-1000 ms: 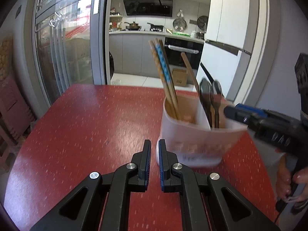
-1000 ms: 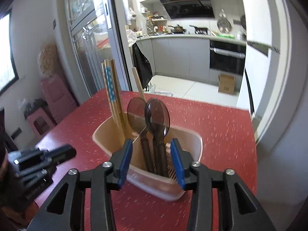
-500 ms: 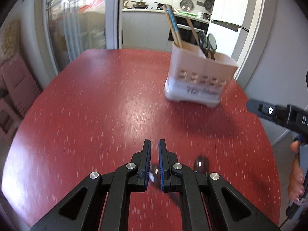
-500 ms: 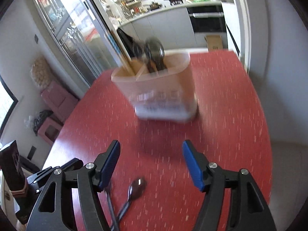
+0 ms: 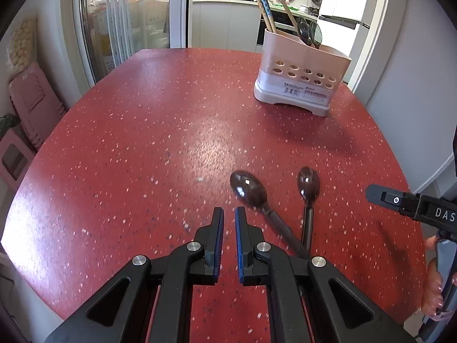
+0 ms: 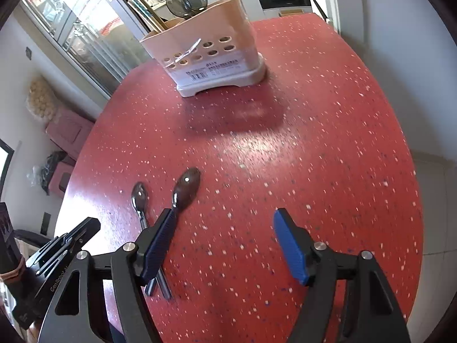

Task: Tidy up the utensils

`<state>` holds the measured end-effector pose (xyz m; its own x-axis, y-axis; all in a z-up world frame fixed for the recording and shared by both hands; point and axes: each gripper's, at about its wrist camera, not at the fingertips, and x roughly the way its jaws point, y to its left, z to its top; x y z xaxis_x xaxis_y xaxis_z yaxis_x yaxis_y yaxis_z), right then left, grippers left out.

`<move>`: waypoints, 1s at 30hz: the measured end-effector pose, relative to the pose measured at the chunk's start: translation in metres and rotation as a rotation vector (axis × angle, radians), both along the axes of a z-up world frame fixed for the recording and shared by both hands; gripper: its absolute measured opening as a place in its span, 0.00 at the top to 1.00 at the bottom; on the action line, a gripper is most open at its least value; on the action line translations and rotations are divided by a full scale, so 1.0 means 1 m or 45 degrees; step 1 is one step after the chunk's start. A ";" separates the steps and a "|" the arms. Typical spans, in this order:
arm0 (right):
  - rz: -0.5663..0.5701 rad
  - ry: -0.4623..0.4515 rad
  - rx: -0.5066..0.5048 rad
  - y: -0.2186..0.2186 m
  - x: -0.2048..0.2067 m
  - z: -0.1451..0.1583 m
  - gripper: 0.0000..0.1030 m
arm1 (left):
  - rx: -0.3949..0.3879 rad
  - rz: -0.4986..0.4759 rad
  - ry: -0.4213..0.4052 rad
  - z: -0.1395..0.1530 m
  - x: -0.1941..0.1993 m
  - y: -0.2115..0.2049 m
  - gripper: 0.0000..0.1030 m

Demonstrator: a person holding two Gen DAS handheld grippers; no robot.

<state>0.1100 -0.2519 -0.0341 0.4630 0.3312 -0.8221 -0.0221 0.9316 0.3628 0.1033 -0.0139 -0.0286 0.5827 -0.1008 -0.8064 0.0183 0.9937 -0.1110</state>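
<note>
Two dark glossy spoons (image 5: 248,191) (image 5: 308,184) are found crossed at the handles at 6 o'clock from the pink perforated utensil holder (image 5: 300,81). Left gripper (image 5: 229,223) is nearly closed, empty; right gripper (image 6: 225,228) is wide open, empty. Risk: the crossed handles may be seized together or knocked aside.

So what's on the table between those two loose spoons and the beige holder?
Nothing: only bare red table lies between the spoons and the holder, clearest in the left wrist view.
</note>
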 end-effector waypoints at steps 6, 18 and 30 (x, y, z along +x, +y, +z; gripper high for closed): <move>-0.020 0.009 -0.013 -0.002 -0.008 -0.002 0.27 | -0.021 -0.007 0.007 -0.003 -0.012 0.004 0.64; -0.009 0.029 -0.007 0.011 -0.009 -0.005 0.20 | -0.058 0.080 -0.045 -0.001 -0.024 0.023 0.00; 0.037 -0.013 0.038 0.029 -0.012 -0.002 0.00 | -0.023 0.164 0.008 -0.012 -0.029 0.040 0.00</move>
